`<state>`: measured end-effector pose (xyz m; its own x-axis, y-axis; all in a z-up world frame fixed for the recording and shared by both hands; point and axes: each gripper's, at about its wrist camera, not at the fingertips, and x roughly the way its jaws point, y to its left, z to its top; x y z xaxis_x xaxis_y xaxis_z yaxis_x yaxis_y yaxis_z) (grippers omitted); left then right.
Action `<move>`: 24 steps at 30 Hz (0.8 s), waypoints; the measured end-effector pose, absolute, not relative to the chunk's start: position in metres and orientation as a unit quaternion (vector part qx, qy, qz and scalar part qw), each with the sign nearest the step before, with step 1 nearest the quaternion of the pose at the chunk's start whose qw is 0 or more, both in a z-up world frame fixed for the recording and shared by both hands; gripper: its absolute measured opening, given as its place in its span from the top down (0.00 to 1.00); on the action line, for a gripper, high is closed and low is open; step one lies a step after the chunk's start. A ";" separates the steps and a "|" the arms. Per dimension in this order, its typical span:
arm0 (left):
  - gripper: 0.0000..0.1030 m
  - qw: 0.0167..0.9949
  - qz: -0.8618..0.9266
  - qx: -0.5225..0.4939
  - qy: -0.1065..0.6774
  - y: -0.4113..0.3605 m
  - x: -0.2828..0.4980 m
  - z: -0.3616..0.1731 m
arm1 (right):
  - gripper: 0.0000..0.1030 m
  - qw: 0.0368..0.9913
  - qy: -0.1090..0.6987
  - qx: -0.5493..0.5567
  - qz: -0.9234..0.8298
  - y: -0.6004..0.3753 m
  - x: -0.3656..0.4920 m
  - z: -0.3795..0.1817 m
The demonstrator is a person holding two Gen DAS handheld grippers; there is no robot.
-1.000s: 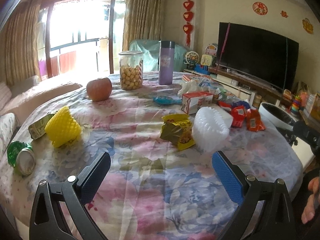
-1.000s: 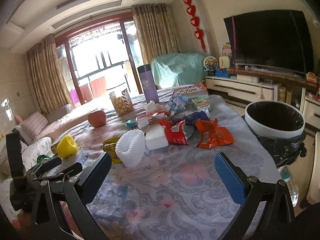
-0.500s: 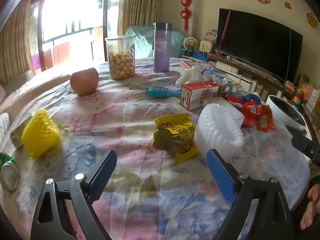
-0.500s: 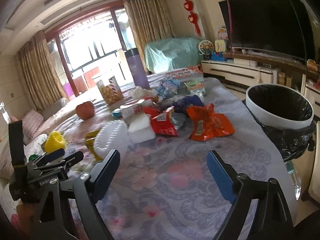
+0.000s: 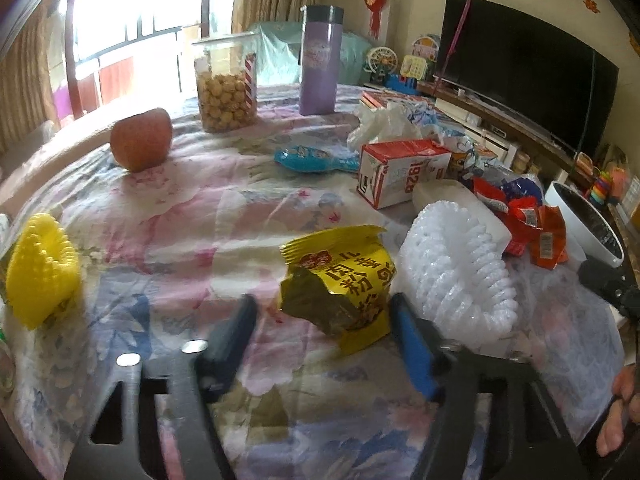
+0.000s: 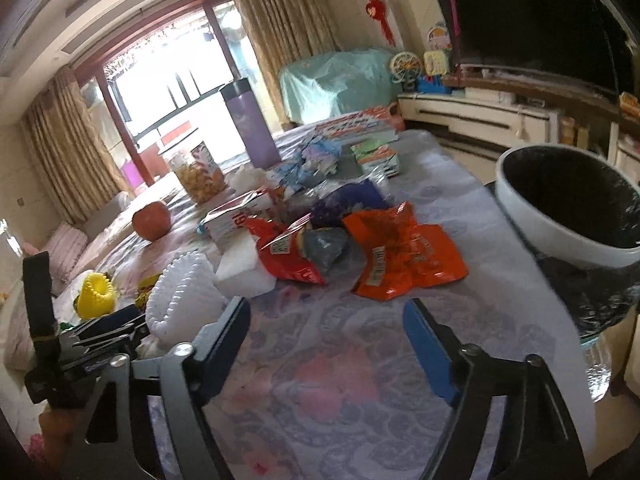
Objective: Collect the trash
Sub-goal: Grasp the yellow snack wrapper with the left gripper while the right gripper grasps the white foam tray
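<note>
Landmark: the white-rimmed trash bin with black liner (image 6: 568, 216), standing against the table edge on the right, so litter has a short carry off the floral tablecloth (image 6: 344, 360).

Left gripper (image 5: 324, 320): jaws closing, one on each side of the crumpled yellow foil snack wrapper (image 5: 340, 280), which lies well away from the bin, just beside the white ribbed foam fruit net (image 5: 460, 268) on its far side. The wrapper sits between the pads; contact is not confirmed, because the fingers are motion-blurred.

Right gripper (image 6: 328, 320): jaws closing with only cloth between them. It is aimed at the flattened orange foil snack bag (image 6: 404, 256), the litter nearest the bin, and a likely next pick.

Probably not trash: the red apple (image 5: 141, 140) and the tall purple flask (image 5: 320, 60), both far from the bin.

Obscured: the bin's interior is too dark to read and its body is cut off by the table. The pile behind the orange bag overlaps, so its items are hard to separate.
</note>
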<state>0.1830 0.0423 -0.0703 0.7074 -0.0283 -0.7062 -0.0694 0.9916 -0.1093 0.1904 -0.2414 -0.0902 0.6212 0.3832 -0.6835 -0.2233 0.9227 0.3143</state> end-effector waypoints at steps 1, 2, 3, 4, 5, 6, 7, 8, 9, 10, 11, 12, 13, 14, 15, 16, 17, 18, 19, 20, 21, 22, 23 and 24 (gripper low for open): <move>0.69 0.920 0.005 -0.066 0.385 0.042 0.185 -0.072 | 0.28 0.891 0.405 0.102 0.177 -0.238 0.192 -0.092; 0.76 0.919 -0.003 -0.067 0.389 0.043 0.187 -0.073 | 0.30 0.888 0.409 0.105 0.184 -0.233 0.192 -0.094; 0.83 0.918 -0.013 -0.069 0.391 0.043 0.188 -0.074 | 0.34 0.883 0.413 0.109 0.194 -0.229 0.193 -0.095; 0.93 0.919 -0.019 -0.071 0.388 0.044 0.188 -0.073 | 0.38 0.879 0.416 0.112 0.204 -0.223 0.194 -0.096; 1.00 0.920 -0.024 -0.071 0.386 0.045 0.187 -0.072 | 0.39 0.877 0.417 0.113 0.212 -0.218 0.194 -0.097; 1.00 0.921 -0.028 -0.069 0.383 0.046 0.185 -0.071 | 0.41 0.874 0.418 0.114 0.222 -0.212 0.194 -0.098; 1.00 0.922 -0.028 -0.065 0.380 0.048 0.183 -0.070 | 0.41 0.870 0.419 0.117 0.235 -0.205 0.193 -0.098; 1.00 0.923 -0.028 -0.063 0.377 0.050 0.180 -0.070 | 0.41 0.867 0.419 0.119 0.242 -0.200 0.194 -0.098; 1.00 0.924 -0.029 -0.061 0.376 0.054 0.178 -0.069 | 0.42 0.865 0.418 0.121 0.251 -0.195 0.194 -0.097; 1.00 0.925 -0.029 -0.061 0.375 0.055 0.177 -0.069 | 0.42 0.863 0.417 0.122 0.257 -0.190 0.194 -0.096; 1.00 0.925 -0.028 -0.063 0.375 0.059 0.175 -0.069 | 0.42 0.861 0.417 0.124 0.263 -0.186 0.194 -0.095; 1.00 0.924 -0.025 -0.066 0.375 0.063 0.173 -0.069 | 0.42 0.859 0.417 0.127 0.270 -0.182 0.195 -0.094; 1.00 0.924 -0.022 -0.072 0.376 0.065 0.173 -0.070 | 0.42 0.856 0.418 0.130 0.275 -0.179 0.196 -0.093; 1.00 0.922 -0.022 -0.080 0.378 0.068 0.173 -0.070 | 0.42 0.855 0.418 0.130 0.277 -0.174 0.198 -0.094; 1.00 0.919 -0.023 -0.092 0.383 0.072 0.175 -0.071 | 0.42 0.854 0.420 0.127 0.279 -0.170 0.199 -0.094; 1.00 0.916 -0.023 -0.104 0.386 0.078 0.176 -0.072 | 0.43 0.853 0.423 0.124 0.280 -0.166 0.201 -0.096; 0.99 0.915 -0.023 -0.109 0.388 0.079 0.178 -0.072 | 0.45 0.851 0.426 0.122 0.281 -0.160 0.202 -0.098; 0.96 0.914 -0.021 -0.111 0.390 0.080 0.180 -0.071 | 0.52 0.848 0.432 0.122 0.283 -0.156 0.204 -0.101; 0.93 0.914 -0.020 -0.111 0.390 0.081 0.181 -0.071 | 0.63 0.843 0.439 0.122 0.285 -0.152 0.206 -0.105; 0.89 0.913 -0.020 -0.112 0.391 0.081 0.183 -0.070 | 0.69 0.839 0.445 0.121 0.289 -0.149 0.207 -0.108; 0.75 0.913 -0.019 -0.113 0.391 0.081 0.184 -0.069 | 0.83 0.836 0.448 0.119 0.293 -0.147 0.207 -0.110; 0.61 0.914 -0.016 -0.115 0.388 0.081 0.185 -0.067 | 0.86 0.834 0.449 0.117 0.297 -0.146 0.206 -0.112; 0.54 0.915 -0.015 -0.117 0.385 0.080 0.186 -0.065 | 0.86 0.834 0.448 0.120 0.300 -0.147 0.205 -0.112; 0.48 0.917 -0.014 -0.120 0.380 0.080 0.187 -0.062 | 0.88 0.833 0.447 0.124 0.301 -0.150 0.205 -0.112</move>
